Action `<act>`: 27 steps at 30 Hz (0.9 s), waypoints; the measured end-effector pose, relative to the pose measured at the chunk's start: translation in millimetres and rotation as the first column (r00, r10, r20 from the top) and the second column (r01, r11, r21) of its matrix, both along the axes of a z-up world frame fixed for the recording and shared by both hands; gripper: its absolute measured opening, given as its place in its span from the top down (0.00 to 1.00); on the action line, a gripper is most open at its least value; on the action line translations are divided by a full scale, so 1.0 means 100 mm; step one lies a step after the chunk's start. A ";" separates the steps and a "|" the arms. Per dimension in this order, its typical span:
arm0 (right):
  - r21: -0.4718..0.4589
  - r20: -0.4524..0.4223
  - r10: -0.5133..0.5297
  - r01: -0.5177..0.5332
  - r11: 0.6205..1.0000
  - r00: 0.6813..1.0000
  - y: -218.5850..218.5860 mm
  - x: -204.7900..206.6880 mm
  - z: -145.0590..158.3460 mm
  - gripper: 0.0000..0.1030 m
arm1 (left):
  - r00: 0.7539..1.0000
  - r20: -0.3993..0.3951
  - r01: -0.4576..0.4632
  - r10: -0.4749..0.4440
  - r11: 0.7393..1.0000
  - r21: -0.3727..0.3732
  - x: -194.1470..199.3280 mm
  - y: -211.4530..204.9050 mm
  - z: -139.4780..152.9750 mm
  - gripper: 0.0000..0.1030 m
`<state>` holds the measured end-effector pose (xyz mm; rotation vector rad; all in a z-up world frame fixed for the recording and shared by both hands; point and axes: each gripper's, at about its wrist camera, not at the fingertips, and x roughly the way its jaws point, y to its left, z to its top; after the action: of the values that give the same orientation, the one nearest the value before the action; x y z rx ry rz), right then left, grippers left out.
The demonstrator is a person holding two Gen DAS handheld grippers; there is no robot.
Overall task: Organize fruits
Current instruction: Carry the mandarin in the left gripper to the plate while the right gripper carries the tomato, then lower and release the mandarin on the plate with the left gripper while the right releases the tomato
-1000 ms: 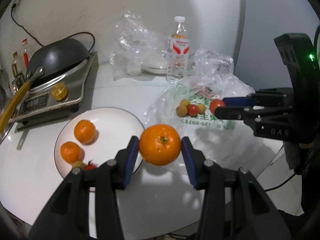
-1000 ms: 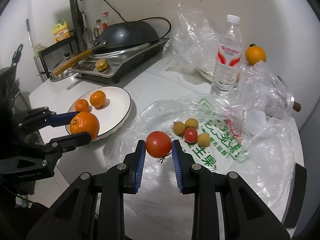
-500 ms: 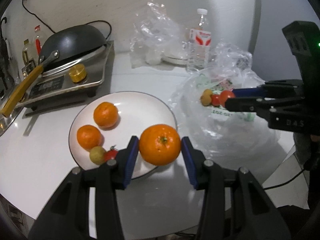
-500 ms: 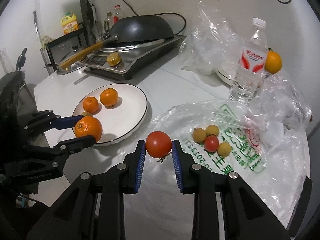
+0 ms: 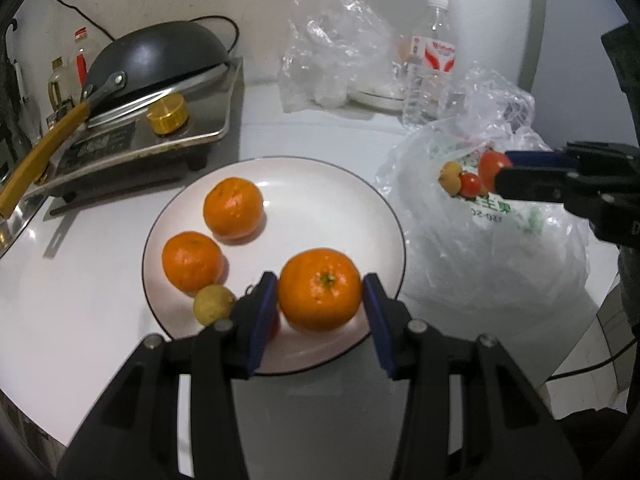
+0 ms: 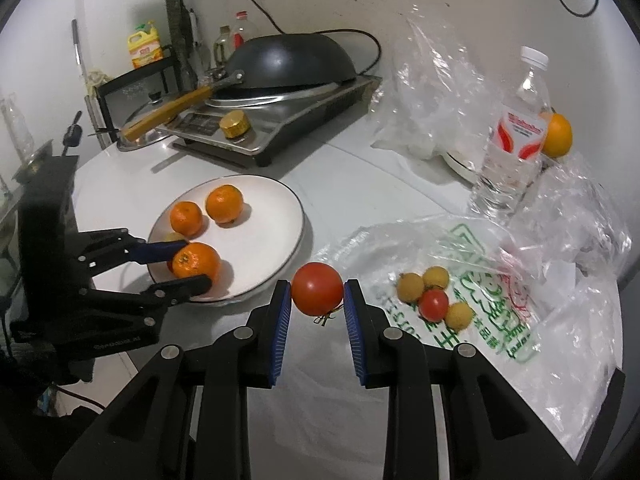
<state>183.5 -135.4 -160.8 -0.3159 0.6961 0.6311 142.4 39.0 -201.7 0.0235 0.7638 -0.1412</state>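
Over the near rim of the white plate (image 5: pixel 276 168) we've got the left claw (image 5: pixel 320 292) clamped on a big orange (image 5: pixel 319 289), pads tight on both sides, stem end facing the camera. The fruit sits just above the plate's front edge, so the drop spot is pretty much straight down and a touch forward. Two smaller mandarins (image 5: pixel 233 207) sit further back and to the left, and a little yellowish fruit (image 5: pixel 213 305) is right beside the left pad, so that side is crowded while the plate's right half is bare.

Meanwhile the right claw (image 6: pixel 317 300) is squeezed nearly closed on a red tomato (image 6: pixel 317 289), hovering above the desk (image 6: pixel 352 184) between the plate and the plastic bag (image 6: pixel 496 312). The plate lies off to its left, and the left claw is clearly nearer. Our guess is the orange goes down first. A few small fruits (image 6: pixel 434 298) are waiting on the bag.
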 end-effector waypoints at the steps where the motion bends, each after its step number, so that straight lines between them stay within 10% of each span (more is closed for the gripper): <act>1: 0.000 -0.001 0.005 -0.005 1.000 1.000 0.02 0.00 0.00 0.72 | 1.000 -0.002 0.002 -0.002 1.000 0.002 0.00 0.00 0.00 0.56; 27: -0.033 -0.056 0.103 -0.105 0.994 0.993 0.65 0.12 -0.20 0.72 | 0.999 0.052 0.006 -0.001 0.995 -0.096 -0.14 0.29 0.20 0.55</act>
<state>195.7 -70.8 -181.0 -0.3716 0.7470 0.7292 128.9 68.4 -181.4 -0.0630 0.7044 -0.1798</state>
